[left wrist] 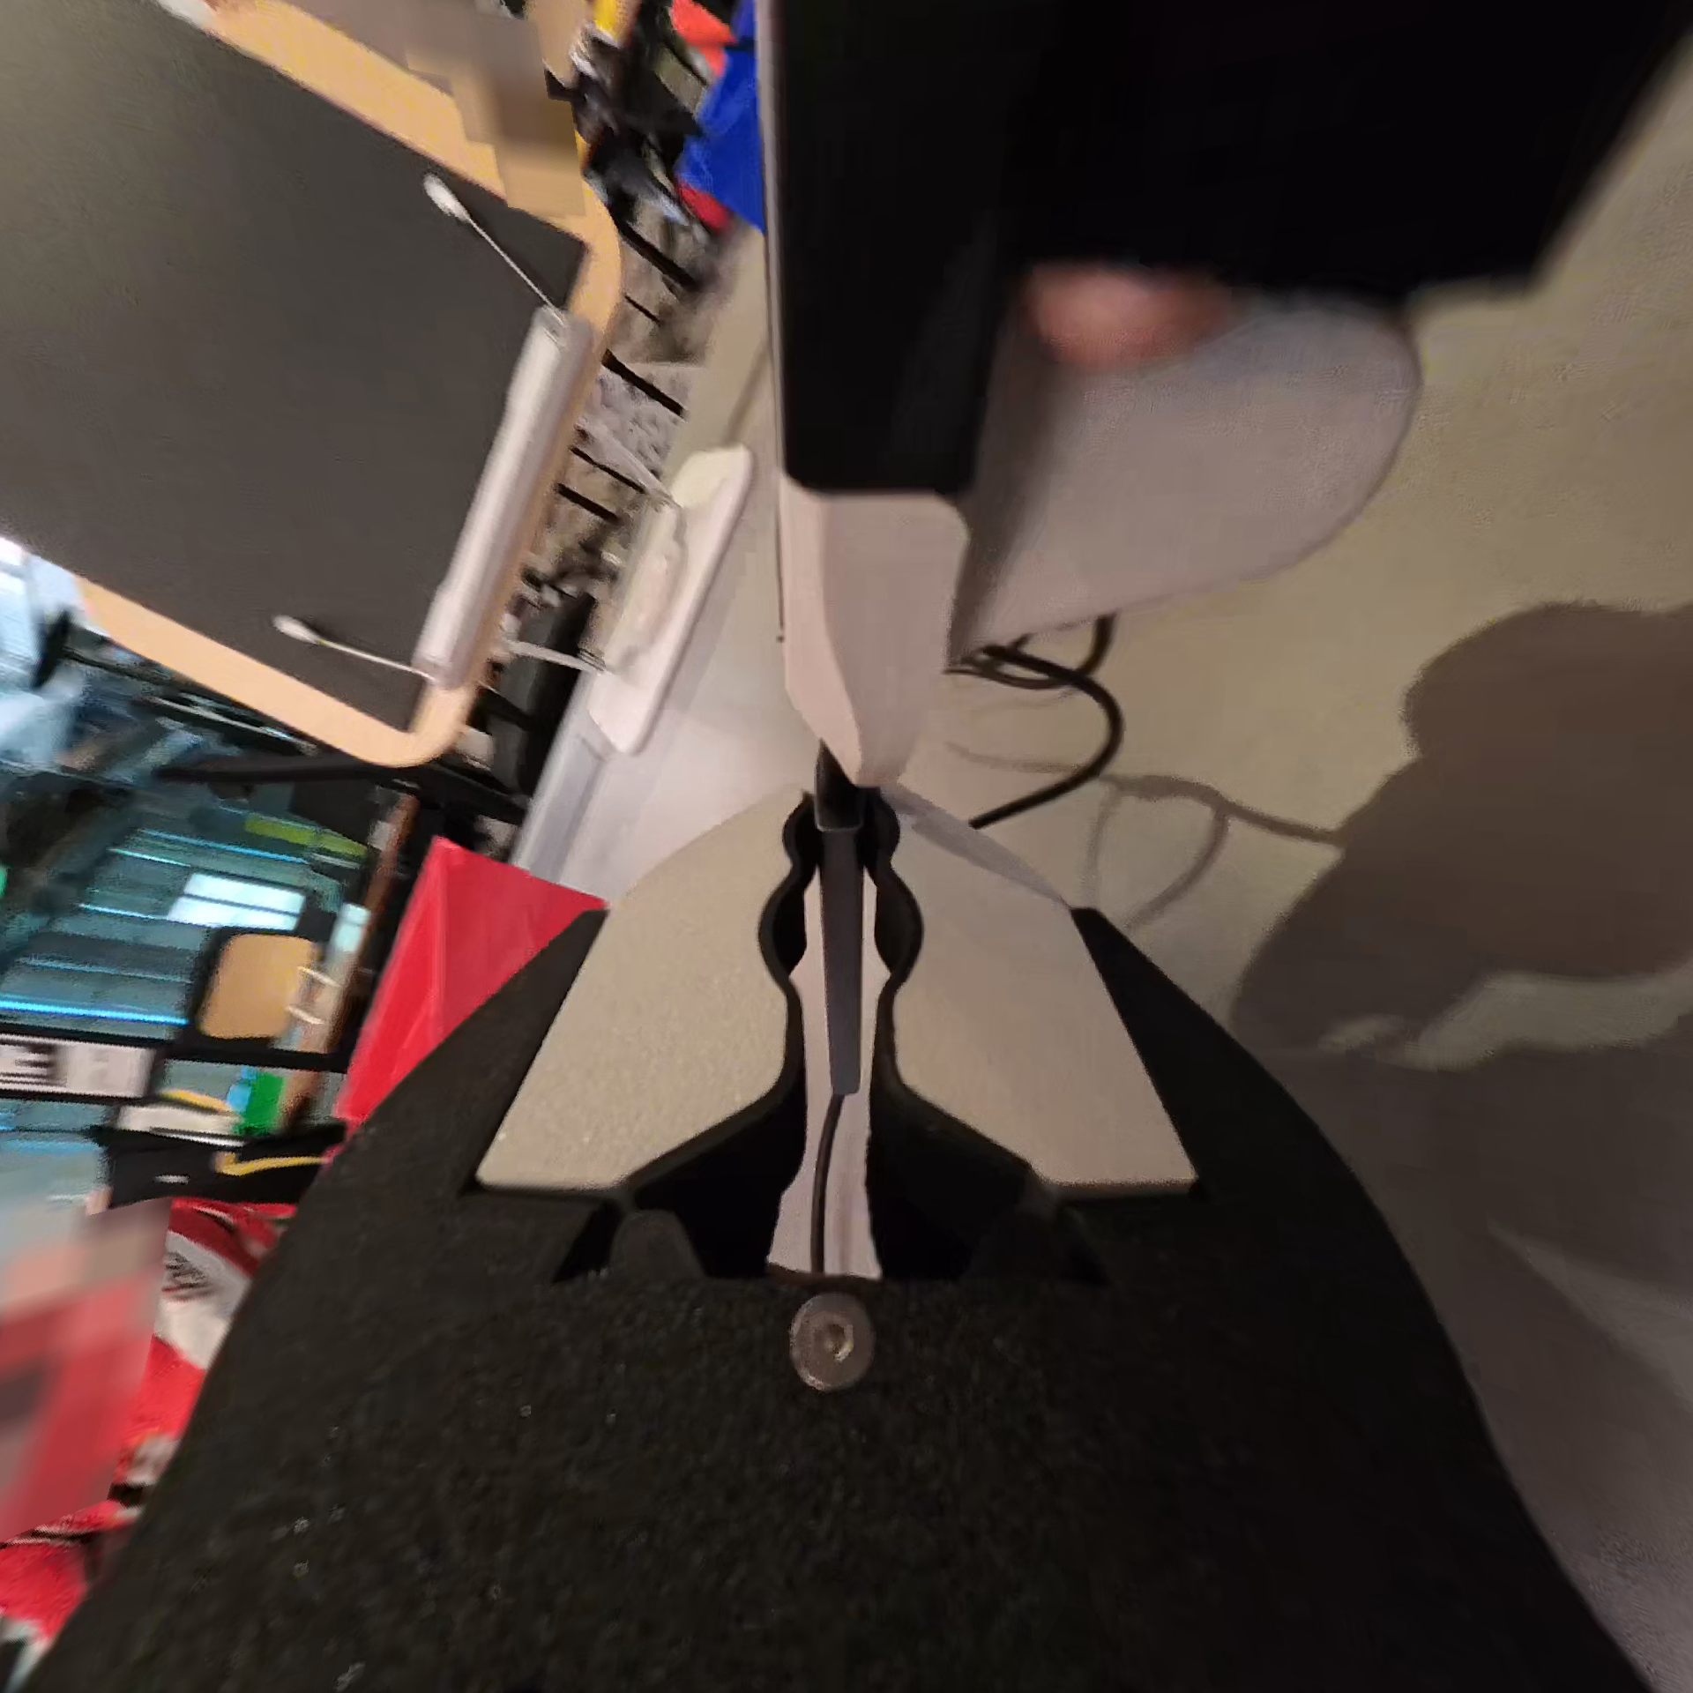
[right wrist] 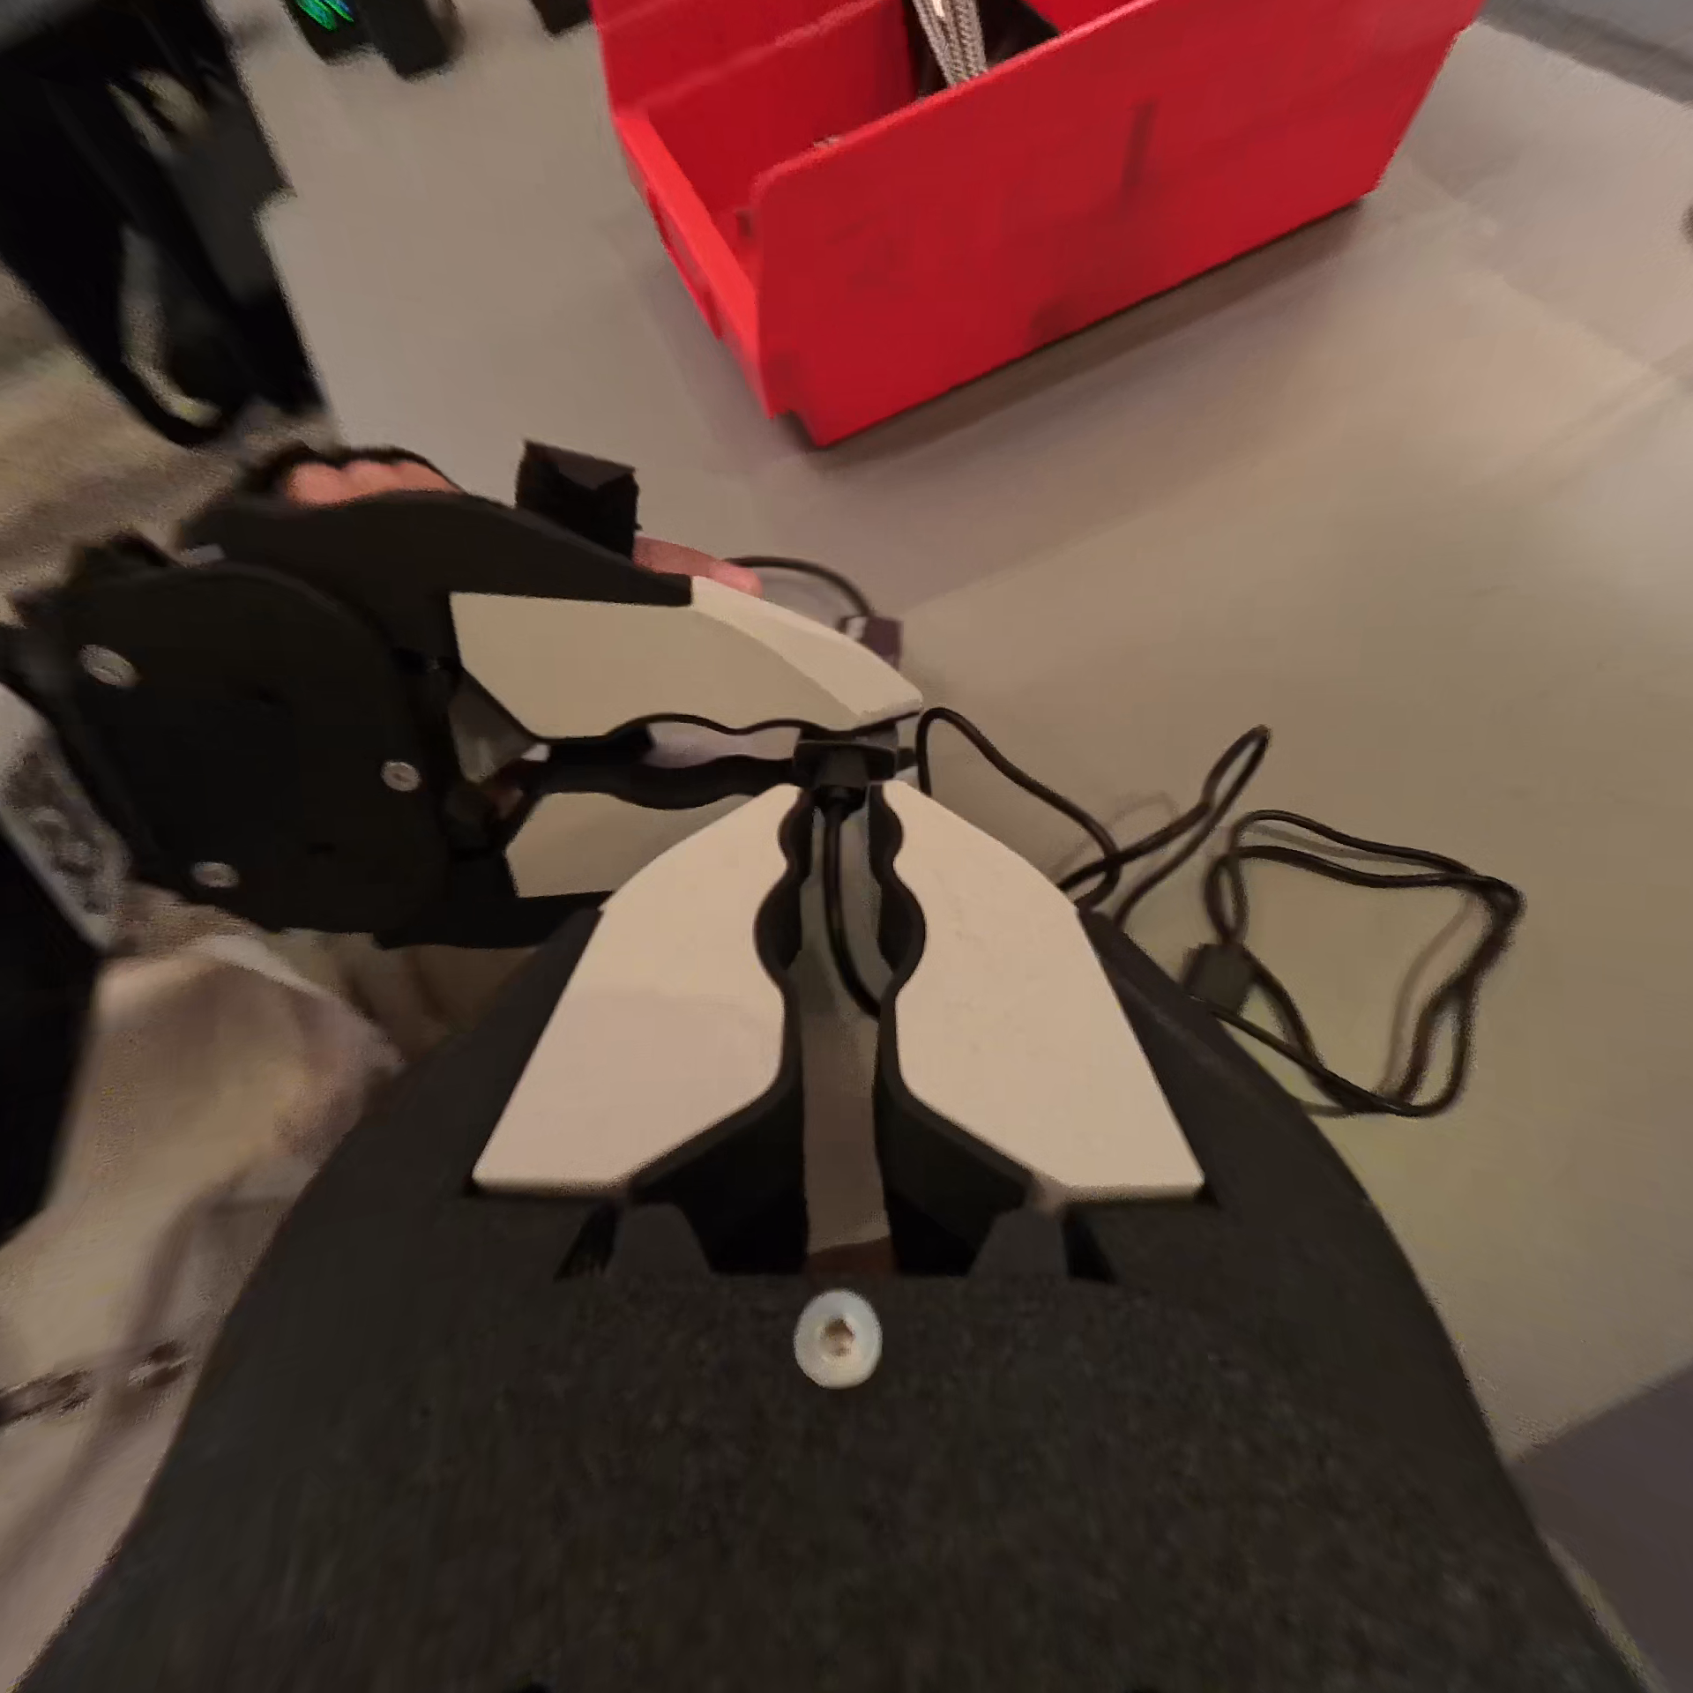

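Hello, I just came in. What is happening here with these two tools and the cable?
A person holds a hand-held gripper in each hand. The left hand-held gripper and the right hand-held gripper meet tip to tip, both shut on the plug end of a black cable. The rest of the cable lies in loose loops on the grey table. A red bin stands farther back.

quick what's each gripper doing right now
Left gripper: shut on the black cable's plug.
Right gripper: shut on the black cable beside that plug.
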{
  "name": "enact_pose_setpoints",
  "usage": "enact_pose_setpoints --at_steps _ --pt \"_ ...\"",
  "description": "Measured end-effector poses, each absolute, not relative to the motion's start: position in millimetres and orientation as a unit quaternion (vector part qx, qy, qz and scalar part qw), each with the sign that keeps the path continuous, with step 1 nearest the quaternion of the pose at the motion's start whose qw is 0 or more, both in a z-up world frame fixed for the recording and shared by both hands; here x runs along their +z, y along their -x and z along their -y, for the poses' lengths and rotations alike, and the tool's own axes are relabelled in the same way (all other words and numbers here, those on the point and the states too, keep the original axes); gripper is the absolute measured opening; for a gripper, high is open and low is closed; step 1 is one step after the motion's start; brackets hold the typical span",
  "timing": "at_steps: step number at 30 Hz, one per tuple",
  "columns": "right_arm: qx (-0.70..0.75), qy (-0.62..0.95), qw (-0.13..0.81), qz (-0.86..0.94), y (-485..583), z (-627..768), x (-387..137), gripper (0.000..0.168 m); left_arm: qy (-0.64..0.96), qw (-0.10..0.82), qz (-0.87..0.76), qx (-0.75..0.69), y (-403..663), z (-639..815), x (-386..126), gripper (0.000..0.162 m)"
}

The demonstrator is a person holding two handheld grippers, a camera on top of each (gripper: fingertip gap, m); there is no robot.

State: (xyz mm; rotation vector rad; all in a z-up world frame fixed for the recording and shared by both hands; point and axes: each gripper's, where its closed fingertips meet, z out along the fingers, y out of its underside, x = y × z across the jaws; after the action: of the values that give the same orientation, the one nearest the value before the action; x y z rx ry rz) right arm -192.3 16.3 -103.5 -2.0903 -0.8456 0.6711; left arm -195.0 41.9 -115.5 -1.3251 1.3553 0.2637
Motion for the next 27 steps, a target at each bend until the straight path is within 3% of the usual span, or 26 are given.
enact_pose_setpoints --at_steps 5,10,14,18,20,23,27 --pt "0.471 0.776 0.35 0.229 173 -34 -50 0.02 0.444 0.626 -0.61 0.196 190 -30 -102 0.009" --pt "0.563 0.782 0.162 0.212 183 -55 -67 0.038 0.4 0.666 -0.593 0.212 183 -18 -81 0.009" --pt "0.599 0.759 0.031 0.254 212 -39 -80 0.033 0.389 0.674 -0.584 0.232 184 -16 -75 0.009" --pt "0.613 0.739 -0.039 0.278 227 -25 -88 0.015 0.397 0.668 -0.579 0.246 187 -19 -75 0.009" --pt "0.605 0.747 -0.02 0.275 229 -34 -92 0.013 0.432 0.658 -0.568 0.24 190 -28 -82 0.011" --pt "0.588 0.76 0.035 0.276 220 -55 -87 0.01 0.521 0.66 -0.499 0.21 202 -45 -83 0.055" --pt "0.504 0.802 0.177 0.267 174 -110 -64 0.009 0.637 0.633 -0.433 0.075 218 -59 -88 0.055"
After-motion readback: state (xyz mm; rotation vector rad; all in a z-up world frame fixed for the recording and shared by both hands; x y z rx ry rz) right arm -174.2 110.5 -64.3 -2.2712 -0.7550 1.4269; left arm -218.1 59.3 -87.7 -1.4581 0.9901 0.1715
